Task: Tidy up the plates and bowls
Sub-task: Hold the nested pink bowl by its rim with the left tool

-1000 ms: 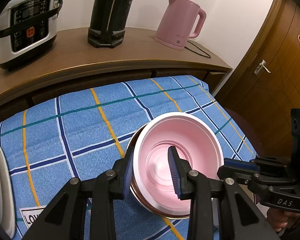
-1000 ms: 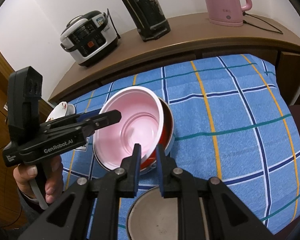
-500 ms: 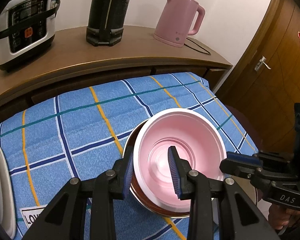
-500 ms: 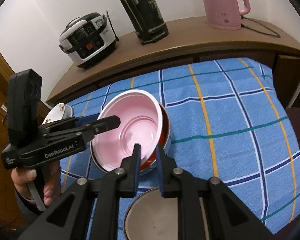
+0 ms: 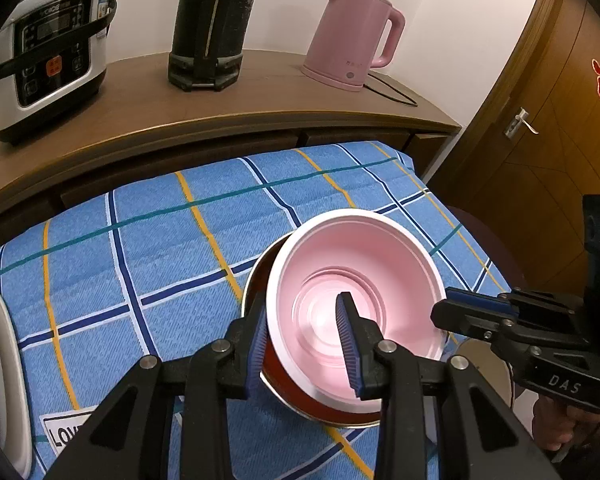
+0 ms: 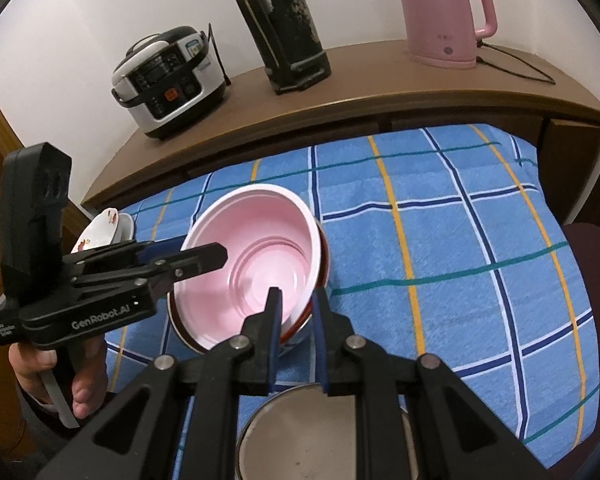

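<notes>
Mid-bench on the blue checked cloth (image 5: 148, 248), the pink bowl (image 5: 354, 280) sits tilted in a red-lined bowl (image 5: 268, 368). Left claw (image 5: 304, 344) pinches both walls at seven o'clock; right claw (image 6: 298, 340) pinches both rims at five o'clock.

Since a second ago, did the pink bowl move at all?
No. The pink bowl sits at the same spot on the blue checked cloth, its rim crossing the same yellow stripe, tilted in the red bowl.

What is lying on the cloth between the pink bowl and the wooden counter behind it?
Nothing: in both wrist views only bare blue checked cloth stretches from the pink bowl back to the wooden counter.
</notes>
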Motion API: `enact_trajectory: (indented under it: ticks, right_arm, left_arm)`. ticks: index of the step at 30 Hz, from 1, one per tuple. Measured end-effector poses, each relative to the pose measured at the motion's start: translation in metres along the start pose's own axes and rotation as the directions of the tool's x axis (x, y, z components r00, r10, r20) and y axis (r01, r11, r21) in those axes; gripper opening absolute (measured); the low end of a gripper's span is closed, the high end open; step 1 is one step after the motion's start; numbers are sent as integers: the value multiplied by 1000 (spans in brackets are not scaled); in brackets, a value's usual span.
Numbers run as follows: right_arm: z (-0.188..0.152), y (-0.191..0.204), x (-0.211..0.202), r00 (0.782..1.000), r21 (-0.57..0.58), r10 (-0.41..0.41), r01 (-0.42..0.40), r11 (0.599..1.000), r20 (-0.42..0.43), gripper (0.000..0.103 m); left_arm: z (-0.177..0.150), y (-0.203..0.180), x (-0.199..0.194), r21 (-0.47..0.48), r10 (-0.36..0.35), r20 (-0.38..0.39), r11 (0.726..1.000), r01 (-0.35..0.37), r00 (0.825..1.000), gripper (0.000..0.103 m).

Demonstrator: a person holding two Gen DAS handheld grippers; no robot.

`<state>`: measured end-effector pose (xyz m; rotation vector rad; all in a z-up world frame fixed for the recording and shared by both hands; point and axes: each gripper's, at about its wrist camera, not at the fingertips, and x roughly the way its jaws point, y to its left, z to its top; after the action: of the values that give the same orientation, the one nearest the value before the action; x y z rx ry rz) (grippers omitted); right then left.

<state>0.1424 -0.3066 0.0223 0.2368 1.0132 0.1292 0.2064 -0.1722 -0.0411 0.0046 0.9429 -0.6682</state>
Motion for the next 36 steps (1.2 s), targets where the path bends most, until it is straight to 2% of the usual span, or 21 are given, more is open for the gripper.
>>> enact_trajectory:
  ticks: [5,13,27,36]
  right_arm:
    - [1,-2,1,1000,6,-5,5,1000,0,16]
    - [3,-8,2,999,37,46,-45,998,-24,17]
    - [4,1,5,1000,-38,-29,29,999,-12,16]
    - [4,4,5,998,-76,-59,59,995,-4,16]
  left_arm:
    - [-1,-2,0,8,2,1,1000,-2,1000,35]
    - [-2,0,-2,1,-8,0,1000,8,1000,35]
    - [-4,-4,-1,25,16,9,1000,-16,1000,35]
    - [-2,-1,-2,10,5,14,1000,-6,1000,37]
